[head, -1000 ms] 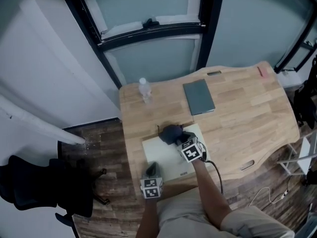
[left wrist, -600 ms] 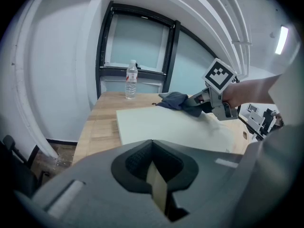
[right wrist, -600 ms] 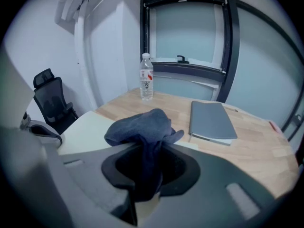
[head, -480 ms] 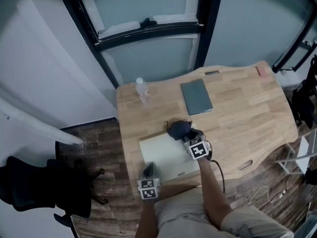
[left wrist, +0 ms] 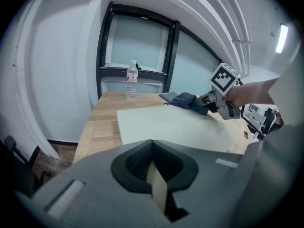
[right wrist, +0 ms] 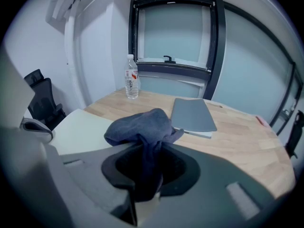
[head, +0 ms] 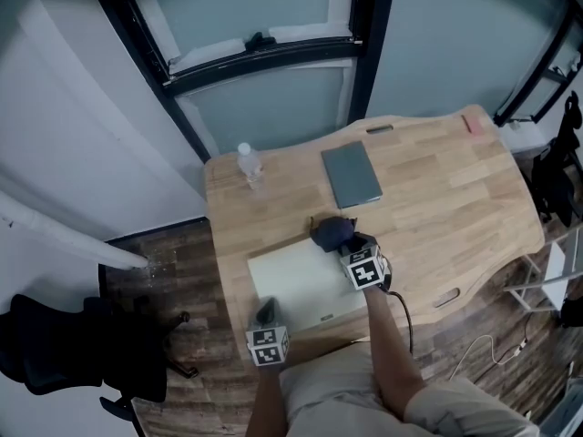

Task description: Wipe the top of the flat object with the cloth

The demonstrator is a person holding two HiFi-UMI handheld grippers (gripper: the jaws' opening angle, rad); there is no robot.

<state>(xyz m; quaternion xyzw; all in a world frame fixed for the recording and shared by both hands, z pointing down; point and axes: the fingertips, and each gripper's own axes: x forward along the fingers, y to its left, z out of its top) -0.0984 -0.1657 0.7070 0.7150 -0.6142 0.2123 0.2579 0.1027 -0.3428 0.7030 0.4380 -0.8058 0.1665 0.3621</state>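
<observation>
A flat white board (head: pixel 296 285) lies on the wooden table (head: pixel 437 208) near its front edge. My left gripper (head: pixel 264 315) is at the board's near left edge, shut on that edge; the thin pale edge shows between its jaws in the left gripper view (left wrist: pixel 156 189). My right gripper (head: pixel 346 247) is shut on a dark blue cloth (head: pixel 332 233), which rests bunched at the board's far right corner. In the right gripper view the cloth (right wrist: pixel 142 125) hangs out of the jaws over the board (right wrist: pixel 80 127).
A grey closed laptop (head: pixel 352 175) lies just beyond the cloth. A clear water bottle (head: pixel 246 164) stands at the table's far left. A small pink item (head: pixel 471 124) sits at the far right corner. A black chair (head: pixel 64 353) stands on the floor to the left.
My right gripper has dragged the cloth to the right along the board's far edge, to its far right corner. The left gripper still holds the board's near edge.
</observation>
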